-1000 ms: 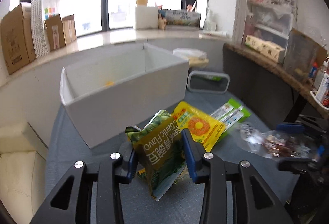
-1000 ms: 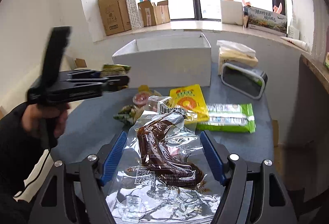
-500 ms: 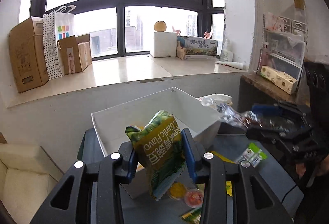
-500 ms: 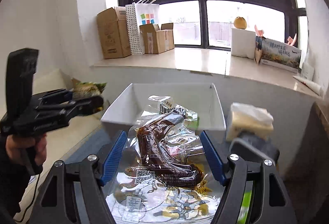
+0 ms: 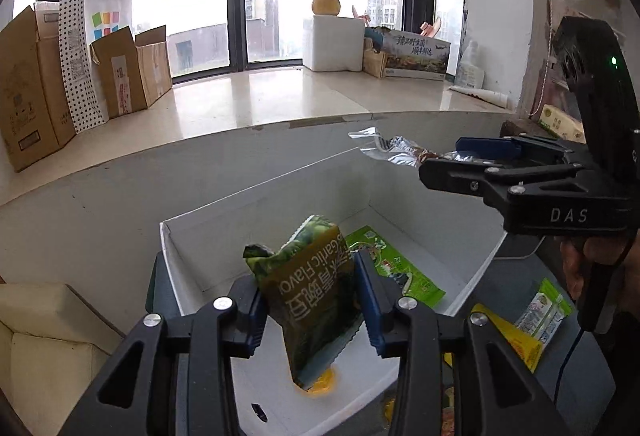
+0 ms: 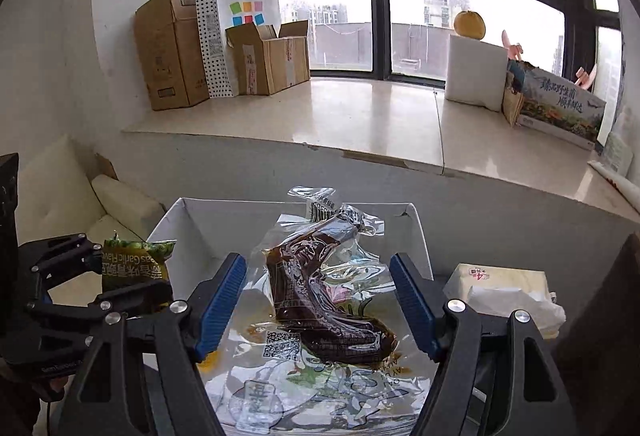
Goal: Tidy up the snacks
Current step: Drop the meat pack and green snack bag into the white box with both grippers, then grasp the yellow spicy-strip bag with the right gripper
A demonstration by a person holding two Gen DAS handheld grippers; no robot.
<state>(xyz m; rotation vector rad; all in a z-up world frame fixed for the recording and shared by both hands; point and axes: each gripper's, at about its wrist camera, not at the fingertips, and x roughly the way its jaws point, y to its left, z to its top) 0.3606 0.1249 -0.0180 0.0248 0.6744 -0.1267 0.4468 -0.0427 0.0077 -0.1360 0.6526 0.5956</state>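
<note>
My left gripper is shut on a green and brown garlic-flavour snack bag and holds it above the open white box. My right gripper is shut on a clear vacuum pack with dark brown meat, also above the white box. In the left wrist view the right gripper is at the right, its clear pack over the box's far wall. In the right wrist view the left gripper is at the lower left with its bag. A green packet lies in the box.
A yellow packet and a green and white packet lie on the grey table right of the box. A tissue pack sits right of the box. Cardboard boxes stand on the window sill. A cream sofa is at left.
Both grippers have risen from the table and moved forward over the white box, each carrying its snack. The view now looks down into the box.
</note>
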